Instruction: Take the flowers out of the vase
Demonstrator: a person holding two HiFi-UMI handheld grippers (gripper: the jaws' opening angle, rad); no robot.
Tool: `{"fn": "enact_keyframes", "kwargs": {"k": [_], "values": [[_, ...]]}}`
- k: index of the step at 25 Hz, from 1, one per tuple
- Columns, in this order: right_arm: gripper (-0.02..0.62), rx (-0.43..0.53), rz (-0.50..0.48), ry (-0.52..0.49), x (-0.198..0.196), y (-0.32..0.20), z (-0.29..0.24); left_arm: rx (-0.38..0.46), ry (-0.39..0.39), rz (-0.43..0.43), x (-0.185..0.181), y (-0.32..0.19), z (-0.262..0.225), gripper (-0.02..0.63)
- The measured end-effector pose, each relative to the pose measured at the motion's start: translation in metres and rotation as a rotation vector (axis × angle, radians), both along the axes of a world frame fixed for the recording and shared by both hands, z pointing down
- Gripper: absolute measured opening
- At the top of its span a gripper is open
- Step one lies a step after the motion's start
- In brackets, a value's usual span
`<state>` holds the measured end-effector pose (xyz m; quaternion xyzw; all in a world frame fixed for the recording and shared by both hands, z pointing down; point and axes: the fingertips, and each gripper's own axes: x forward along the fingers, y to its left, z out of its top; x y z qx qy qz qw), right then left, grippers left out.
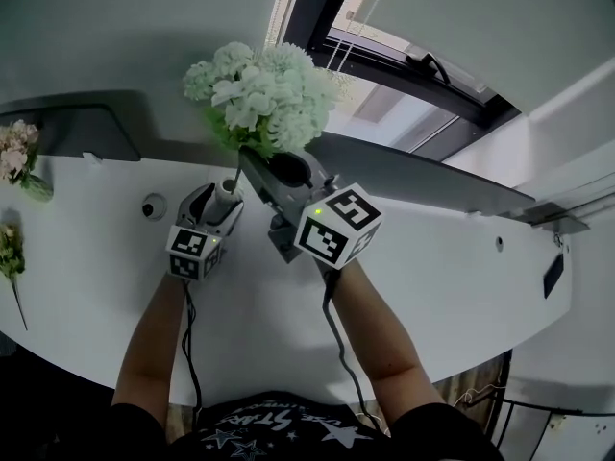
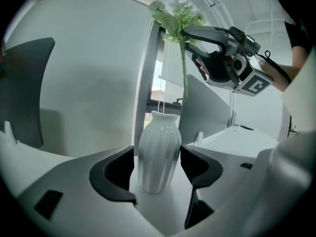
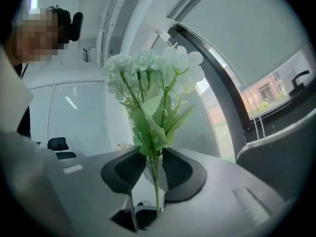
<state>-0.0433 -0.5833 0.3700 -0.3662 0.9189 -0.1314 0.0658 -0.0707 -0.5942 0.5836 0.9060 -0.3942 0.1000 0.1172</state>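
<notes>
Flowers [image 1: 261,89], a white-green bunch, are found raised above the vase [image 2: 159,149]. The stems are pinched between the pads of the right gripper [image 3: 154,164] just under the leaves, a low grip by which the blooms are spared. The vase is clamped at its belly by the left gripper [image 2: 157,157] and held upright on the desk [image 1: 432,286], presumably so that it is not dragged up with the stems. In the left gripper view a stem is seen hanging just over the vase mouth; whether its tip is clear cannot be determined. Open room is noted overhead and to the right. The window frame [image 1: 404,65] lies behind, and further blooms [image 1: 14,157] lie near the desk's left edge.
</notes>
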Motion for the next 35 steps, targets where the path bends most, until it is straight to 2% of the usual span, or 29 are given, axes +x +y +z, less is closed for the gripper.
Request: {"fn": "enact_keyframes", "kwargs": {"k": [5,11,17,21,30,35], "values": [[0.101,0.013,0.009,-0.014,0.010,0.019,-0.009,-0.037,0.001,-0.020,-0.004,0.017,0.006,0.284],[0.100,0.009,0.000,-0.019,0.027,0.047,-0.003,-0.047,0.092,-0.107,-0.020,0.046,-0.009,0.284],[0.100,-0.044,0.016,-0.024,0.026,0.060,-0.008,-0.028,0.193,-0.084,-0.028,0.078,-0.062,0.284],[0.100,-0.065,0.019,-0.034,0.029,0.071,-0.010,0.008,0.190,-0.061,-0.028,0.093,-0.087,0.282],[0.097,-0.059,-0.004,-0.053,0.055,0.143,-0.001,0.109,0.202,-0.033,-0.005,0.165,-0.139,0.280],[0.097,-0.073,-0.037,-0.058,0.058,0.177,0.003,0.161,0.214,-0.073,-0.002,0.196,-0.161,0.189]]}}
